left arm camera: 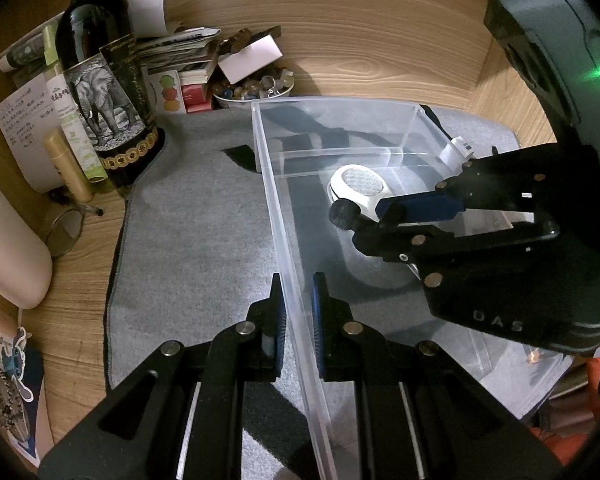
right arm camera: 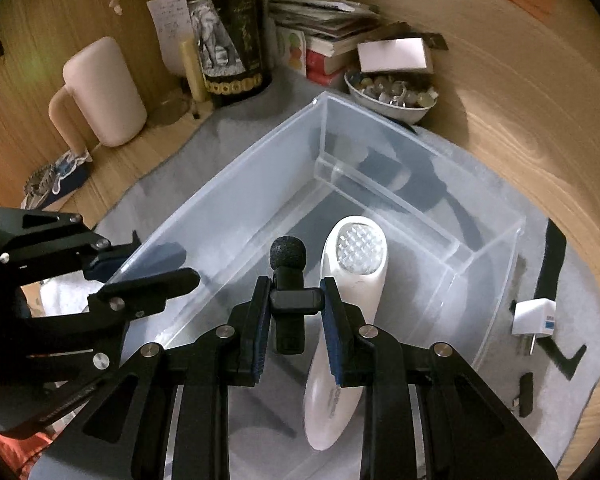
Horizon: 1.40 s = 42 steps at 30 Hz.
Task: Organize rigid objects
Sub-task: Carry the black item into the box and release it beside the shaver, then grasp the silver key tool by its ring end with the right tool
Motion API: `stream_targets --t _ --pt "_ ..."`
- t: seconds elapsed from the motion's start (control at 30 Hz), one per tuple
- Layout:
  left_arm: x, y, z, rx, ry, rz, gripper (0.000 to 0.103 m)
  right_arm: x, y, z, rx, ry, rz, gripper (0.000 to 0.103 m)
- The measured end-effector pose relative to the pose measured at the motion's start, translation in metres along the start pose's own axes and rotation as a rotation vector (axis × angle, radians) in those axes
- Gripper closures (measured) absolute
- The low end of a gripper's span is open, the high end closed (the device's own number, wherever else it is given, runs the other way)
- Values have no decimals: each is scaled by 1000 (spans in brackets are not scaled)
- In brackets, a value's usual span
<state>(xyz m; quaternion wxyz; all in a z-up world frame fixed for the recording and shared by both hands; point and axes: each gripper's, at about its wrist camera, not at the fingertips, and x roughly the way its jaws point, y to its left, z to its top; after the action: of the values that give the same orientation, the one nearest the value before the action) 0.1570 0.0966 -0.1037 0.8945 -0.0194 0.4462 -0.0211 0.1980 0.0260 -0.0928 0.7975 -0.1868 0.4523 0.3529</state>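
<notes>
The left gripper (left arm camera: pixel 298 320) pinches the near wall of the clear bin (left arm camera: pixel 284 216), steadying it on the grey mat (left arm camera: pixel 188 240). Over the bin, the right gripper (right arm camera: pixel 294 308) pinches a small black microphone (right arm camera: pixel 288 280) above a white handheld device (right arm camera: pixel 352 280) already lying inside. This looks like the drop-off step: next, lower and release beside the device. The white plug (right arm camera: pixel 534 318) waits outside, right. The bin's near end is cut off.
</notes>
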Motion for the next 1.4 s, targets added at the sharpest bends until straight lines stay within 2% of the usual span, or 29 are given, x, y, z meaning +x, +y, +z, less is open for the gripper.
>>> stream_targets --t 0.13,0.27,0.4,0.53,0.73,0.9,1.17,1.4 --pt "0 0 0 -1 0 -1 92 0 2 1 -10 -1 -8 79" --pt "0 0 0 -1 -1 -1 92 -8 3 1 -20 -31 -23 63" --pt "0 1 0 0 0 0 92 -21 2 1 -20 -75 -42 59" --pt "0 1 0 -1 0 -1 92 -41 -2 -2 -5 -156 -92 35" --pt "0 1 0 0 0 -1 92 -74 -14 -9 41 -255 -171 21" --pt "0 2 0 0 -1 -2 92 -99 -31 -20 93 -312 -225 19" --pt "0 2 -1 1 -1 -2 92 -126 -59 -51 192 -353 -305 18" --pt "-1 1 0 2 -2 -1 92 -117 -82 -97 284 -275 -340 18"
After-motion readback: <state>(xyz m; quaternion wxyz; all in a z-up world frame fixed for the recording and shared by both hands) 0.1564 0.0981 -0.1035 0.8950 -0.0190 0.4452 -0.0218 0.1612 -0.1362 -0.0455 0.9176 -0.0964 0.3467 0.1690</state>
